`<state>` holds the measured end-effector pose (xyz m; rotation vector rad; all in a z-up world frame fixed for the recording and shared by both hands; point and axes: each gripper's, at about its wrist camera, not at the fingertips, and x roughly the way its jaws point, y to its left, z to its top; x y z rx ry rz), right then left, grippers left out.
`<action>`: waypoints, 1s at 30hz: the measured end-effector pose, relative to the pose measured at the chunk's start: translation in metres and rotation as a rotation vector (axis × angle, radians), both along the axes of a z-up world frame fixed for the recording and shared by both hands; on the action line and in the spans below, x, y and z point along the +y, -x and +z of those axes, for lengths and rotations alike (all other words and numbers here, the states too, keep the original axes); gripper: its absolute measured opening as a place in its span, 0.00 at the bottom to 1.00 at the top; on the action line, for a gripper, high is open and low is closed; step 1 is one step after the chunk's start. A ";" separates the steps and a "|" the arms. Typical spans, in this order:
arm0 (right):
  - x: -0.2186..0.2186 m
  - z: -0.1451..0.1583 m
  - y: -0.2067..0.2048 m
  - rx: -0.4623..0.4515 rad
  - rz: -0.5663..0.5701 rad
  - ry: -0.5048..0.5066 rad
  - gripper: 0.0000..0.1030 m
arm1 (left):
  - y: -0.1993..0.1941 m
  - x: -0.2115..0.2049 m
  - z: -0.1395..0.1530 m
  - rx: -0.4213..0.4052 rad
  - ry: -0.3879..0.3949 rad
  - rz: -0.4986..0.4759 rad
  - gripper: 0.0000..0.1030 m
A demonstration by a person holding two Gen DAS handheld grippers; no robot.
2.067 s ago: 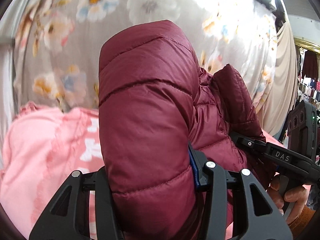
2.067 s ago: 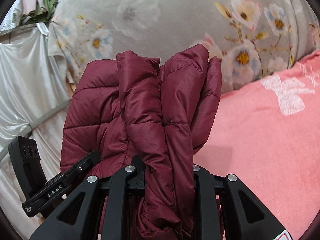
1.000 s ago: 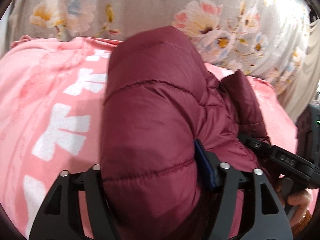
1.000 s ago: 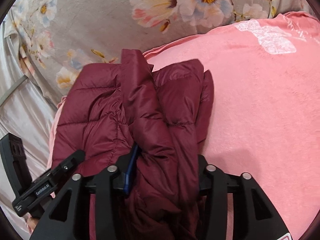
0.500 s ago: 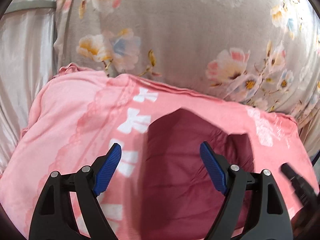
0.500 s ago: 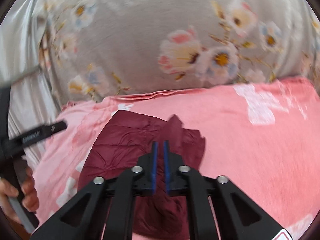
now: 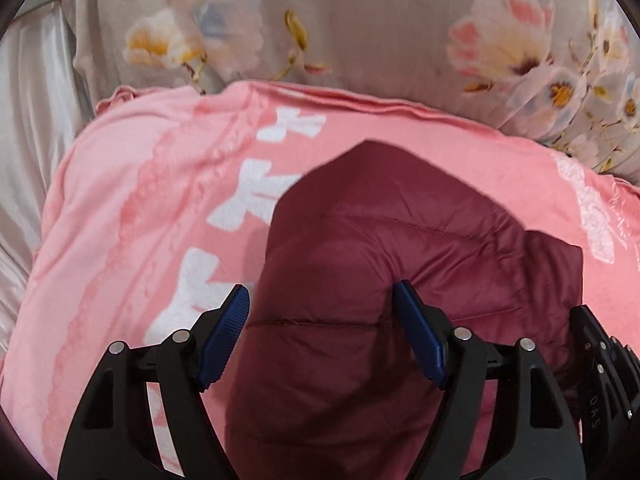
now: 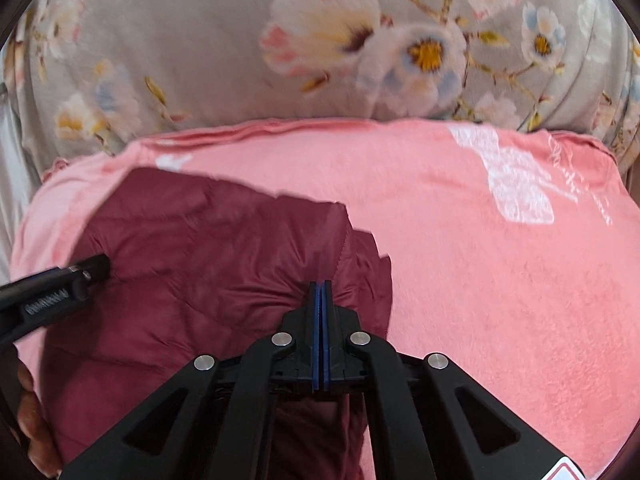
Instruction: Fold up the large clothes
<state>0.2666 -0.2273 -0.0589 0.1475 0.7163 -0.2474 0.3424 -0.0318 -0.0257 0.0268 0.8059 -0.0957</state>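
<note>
A maroon quilted puffer jacket (image 7: 360,264) lies folded on a pink blanket (image 7: 132,208). My left gripper (image 7: 322,308) is open, its blue pads (image 7: 226,332) spread on either side of the jacket's near fold. In the right wrist view the jacket (image 8: 200,256) lies left of centre on the blanket (image 8: 500,300). My right gripper (image 8: 321,286) has its jaws pressed together, the tips against the puckered fabric; no cloth shows between the pads. The left gripper's finger (image 8: 56,286) shows at the left edge.
A grey floral cloth (image 8: 320,40) hangs behind the blanket. Pale satin fabric (image 7: 28,120) is at the far left. The pink blanket has white bow prints (image 8: 516,176). A hand (image 8: 28,408) shows at the lower left of the right wrist view.
Both grippers carried the jacket down onto the blanket. The left gripper opened and let go. The right gripper's jaws closed flat and now rest at the jacket's edge.
</note>
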 end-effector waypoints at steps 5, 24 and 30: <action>-0.006 -0.021 -0.001 0.016 0.004 -0.024 0.00 | -0.002 -0.005 -0.013 -0.006 0.000 -0.014 0.73; -0.010 -0.027 -0.003 0.058 0.020 -0.045 0.00 | 0.001 -0.016 -0.036 -0.078 -0.056 -0.011 0.77; -0.004 0.026 0.057 0.006 0.101 -0.100 0.02 | 0.040 0.019 -0.005 -0.035 0.025 -0.054 0.74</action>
